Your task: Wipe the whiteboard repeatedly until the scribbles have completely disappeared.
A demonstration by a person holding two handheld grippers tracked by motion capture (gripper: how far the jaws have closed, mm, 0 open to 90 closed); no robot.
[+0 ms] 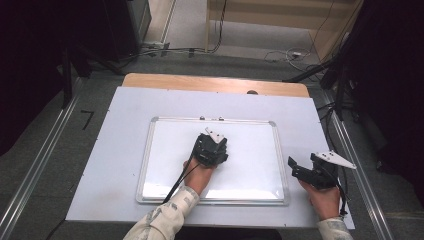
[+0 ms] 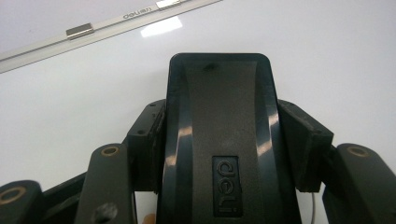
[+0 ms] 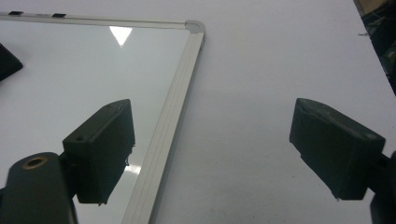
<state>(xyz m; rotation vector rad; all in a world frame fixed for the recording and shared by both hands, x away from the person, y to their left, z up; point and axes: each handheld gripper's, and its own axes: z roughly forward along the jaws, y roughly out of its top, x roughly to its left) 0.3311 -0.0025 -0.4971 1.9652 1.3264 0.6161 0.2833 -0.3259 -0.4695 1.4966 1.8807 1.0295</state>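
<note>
While your left gripper [image 2: 219,140] is clamping the eraser [image 2: 219,135] on the whiteboard [image 1: 165,165], your right gripper's [image 3: 210,154] jaws are idling open; wipe next with steady pressure.

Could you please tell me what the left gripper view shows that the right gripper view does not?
The left gripper view has the left gripper closed on a black eraser with a moulded logo, held over the board, with two metal clips on the frame's far edge. The right gripper view has the right gripper with jaws wide apart and nothing between them, the frame's rounded corner, and the pale table sheet beside it. Both show the glossy whiteboard surface with a light glare on it.
</note>
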